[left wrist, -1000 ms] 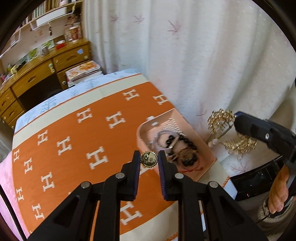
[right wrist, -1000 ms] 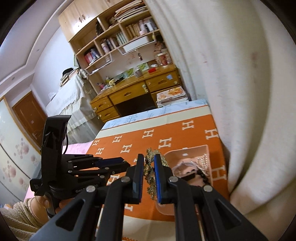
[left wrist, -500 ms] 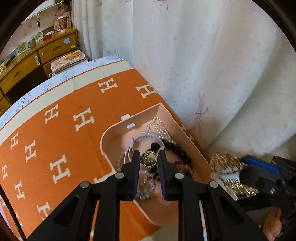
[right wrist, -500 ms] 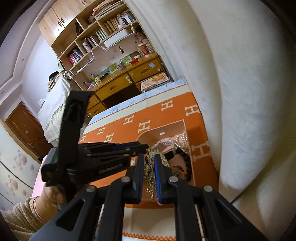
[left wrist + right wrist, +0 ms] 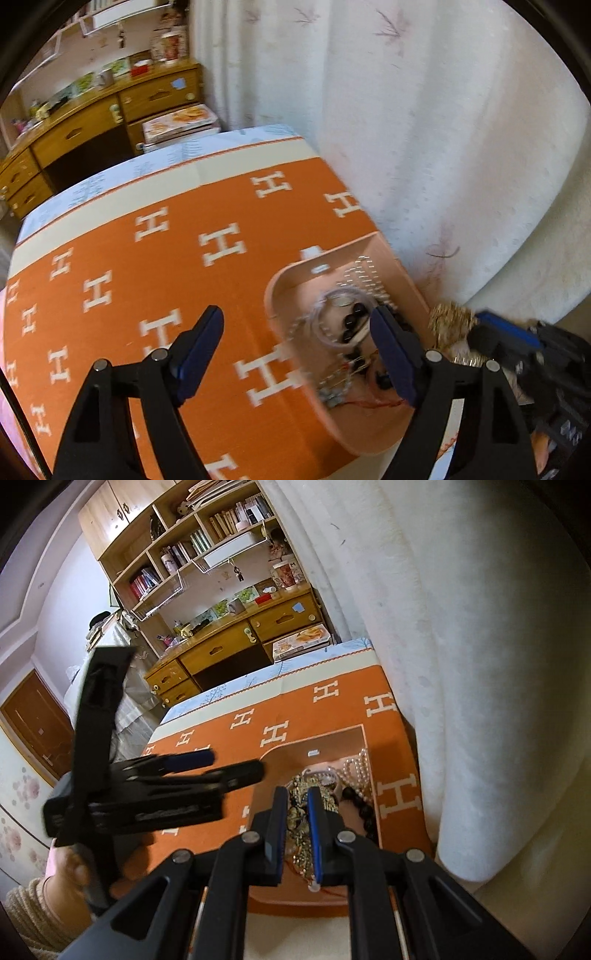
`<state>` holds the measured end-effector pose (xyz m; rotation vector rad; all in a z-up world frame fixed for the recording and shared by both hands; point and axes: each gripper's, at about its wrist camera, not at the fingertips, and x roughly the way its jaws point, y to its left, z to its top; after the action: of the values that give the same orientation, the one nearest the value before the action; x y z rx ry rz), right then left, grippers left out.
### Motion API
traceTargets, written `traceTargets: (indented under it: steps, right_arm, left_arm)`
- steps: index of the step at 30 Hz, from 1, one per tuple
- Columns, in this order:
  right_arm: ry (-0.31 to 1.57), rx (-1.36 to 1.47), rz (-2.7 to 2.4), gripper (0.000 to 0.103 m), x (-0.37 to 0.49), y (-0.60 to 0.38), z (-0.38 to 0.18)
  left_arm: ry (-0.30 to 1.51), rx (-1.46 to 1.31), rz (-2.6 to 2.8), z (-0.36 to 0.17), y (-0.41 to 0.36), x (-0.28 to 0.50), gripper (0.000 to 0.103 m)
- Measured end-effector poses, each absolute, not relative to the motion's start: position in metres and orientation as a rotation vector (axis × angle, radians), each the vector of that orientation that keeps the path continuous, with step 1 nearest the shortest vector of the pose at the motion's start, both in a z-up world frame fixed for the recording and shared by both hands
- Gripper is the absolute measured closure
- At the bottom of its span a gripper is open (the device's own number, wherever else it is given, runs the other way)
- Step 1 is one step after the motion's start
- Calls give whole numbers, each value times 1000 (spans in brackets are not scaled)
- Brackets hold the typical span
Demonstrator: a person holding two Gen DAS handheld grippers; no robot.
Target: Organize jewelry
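Note:
A pink tray (image 5: 291, 288) sits on the orange H-patterned cloth (image 5: 147, 258) by the curtain. It holds a black bead bracelet (image 5: 351, 321), pearls (image 5: 364, 275) and other jewelry. My left gripper (image 5: 297, 325) is open and empty, over the tray's left rim. My right gripper (image 5: 297, 801) is shut on a gold ornament (image 5: 299, 814) and holds it over the tray (image 5: 354, 738). The gold ornament also shows at the right of the left wrist view (image 5: 448, 319). The left gripper shows in the right wrist view (image 5: 210, 762).
A white curtain (image 5: 424, 129) hangs right behind the tray. A wooden desk (image 5: 229, 646) with shelves stands beyond the table's far end. A stack of magazines (image 5: 181, 122) lies by the desk.
My left gripper has opened and let go of the round gold piece it held; that piece is no longer between the fingers. My right gripper has moved with the gold ornament over the tray.

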<state>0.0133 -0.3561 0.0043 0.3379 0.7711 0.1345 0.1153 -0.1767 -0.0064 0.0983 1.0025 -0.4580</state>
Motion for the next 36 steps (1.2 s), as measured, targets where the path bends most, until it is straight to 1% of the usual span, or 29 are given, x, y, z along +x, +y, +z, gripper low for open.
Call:
traceTargets:
  steps: [9,14,16,17,18,22,27,29,31,33,36]
  right_arm:
    - [753,226,72,92,55,-343,5]
    - [792,147,30,92,82,-329,-10]
    - [852,134,45,91,93,-320,-19]
    - [884,140,58,90,96,-316,-24]
    - [904,150,74,89,96,-313,-28]
    - [916,210,131,86,91,-307,-27]
    - [899,266,162,84,83,-301,-12]
    - [891,283,166,81,76,-303,-8]
    - [879,292,170,71,68,-301,-3]
    - [861,294,166,67,61,-298,2]
    - [846,295,170,66,50,-294,8]
  left_arm:
    - [979,37,-380,-2,-122,96,23]
    - [963,44,-346,-2,-104,85,23]
    - [953,54,-331,-1,-99,81,15]
    - [946,55,-324,0,-96,80,6]
    - [938,53,-322,2,-94,78,1]
    - [932,15,-327,7,-80,73,1]
    - [953,-33,-298,6,-65,71,1]
    - [953,-44,-279,6,-59,69,1]
    - [953,-56,-271,6,-54,67,1]
    - [952,-63,-261,6,-49,63,1]
    - [952,-51,-218,8,-43,55,1]
